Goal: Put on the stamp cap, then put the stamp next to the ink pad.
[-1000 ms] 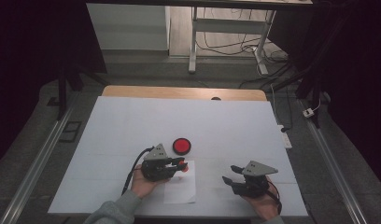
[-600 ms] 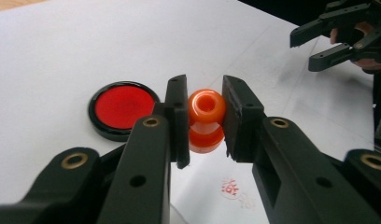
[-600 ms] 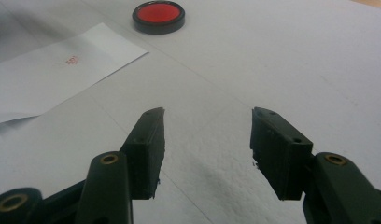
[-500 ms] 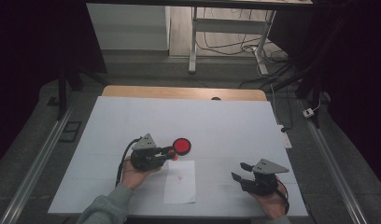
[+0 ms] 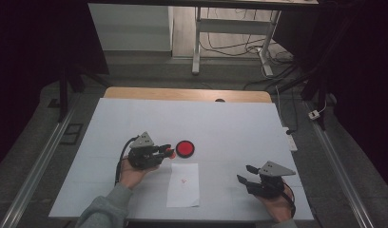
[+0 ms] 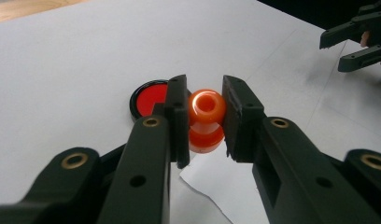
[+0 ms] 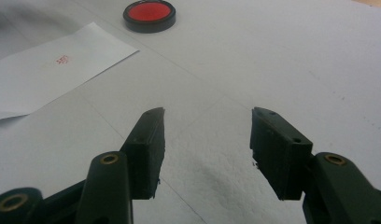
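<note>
An orange-red knob-shaped stamp (image 6: 206, 119) sits between the jaws of my left gripper (image 6: 205, 112), which is shut on it. In the high view the left gripper (image 5: 166, 151) holds the stamp (image 5: 170, 153) just left of a round red ink pad (image 5: 185, 148) in a black case. The ink pad (image 6: 149, 97) lies right behind the stamp. A white paper sheet (image 5: 183, 185) with a small red mark (image 5: 184, 180) lies below the pad. My right gripper (image 5: 244, 173) stands open to the right of the sheet, with nothing between its jaws (image 7: 207, 126).
Everything rests on a white table sheet (image 5: 239, 128). A wooden table edge (image 5: 182, 94) runs along the back. Metal rails (image 5: 37, 161) flank both sides. In the right gripper view the ink pad (image 7: 149, 15) and the paper (image 7: 53, 65) lie ahead to the left.
My left gripper lifted the stamp off the paper's top edge and moved up and left, beside the ink pad. The right gripper drifted right, away from the sheet.
</note>
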A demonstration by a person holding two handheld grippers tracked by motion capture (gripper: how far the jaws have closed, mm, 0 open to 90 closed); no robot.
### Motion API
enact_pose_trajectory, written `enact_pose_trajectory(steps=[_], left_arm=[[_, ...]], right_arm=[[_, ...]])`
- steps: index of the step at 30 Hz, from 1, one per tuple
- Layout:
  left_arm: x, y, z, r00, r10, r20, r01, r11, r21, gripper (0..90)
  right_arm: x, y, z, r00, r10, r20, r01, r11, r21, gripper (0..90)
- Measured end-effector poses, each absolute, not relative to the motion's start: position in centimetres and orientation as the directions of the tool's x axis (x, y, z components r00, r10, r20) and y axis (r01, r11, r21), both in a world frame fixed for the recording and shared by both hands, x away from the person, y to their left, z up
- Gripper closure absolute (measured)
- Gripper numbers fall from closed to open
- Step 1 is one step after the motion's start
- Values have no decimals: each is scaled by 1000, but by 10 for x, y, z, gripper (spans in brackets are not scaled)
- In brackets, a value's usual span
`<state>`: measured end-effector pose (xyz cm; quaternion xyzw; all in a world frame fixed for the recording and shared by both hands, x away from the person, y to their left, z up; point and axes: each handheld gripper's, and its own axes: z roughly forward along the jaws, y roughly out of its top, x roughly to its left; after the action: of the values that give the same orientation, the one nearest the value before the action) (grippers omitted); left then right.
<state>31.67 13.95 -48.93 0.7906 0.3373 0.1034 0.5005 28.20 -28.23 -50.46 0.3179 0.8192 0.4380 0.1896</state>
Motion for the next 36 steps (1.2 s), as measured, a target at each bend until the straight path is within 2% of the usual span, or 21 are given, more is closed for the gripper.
enact_pose_trajectory(steps=[23, 36], left_arm=[[353, 153, -508, 675, 717, -174, 502, -274, 820, 728], [362, 146, -528, 667, 732, -141, 544, -348, 763, 725]], right_arm=[[284, -284, -506, -718, 695, -33, 362, 413, 836, 443], [285, -286, -507, -713, 701, -24, 376, 411, 830, 444]])
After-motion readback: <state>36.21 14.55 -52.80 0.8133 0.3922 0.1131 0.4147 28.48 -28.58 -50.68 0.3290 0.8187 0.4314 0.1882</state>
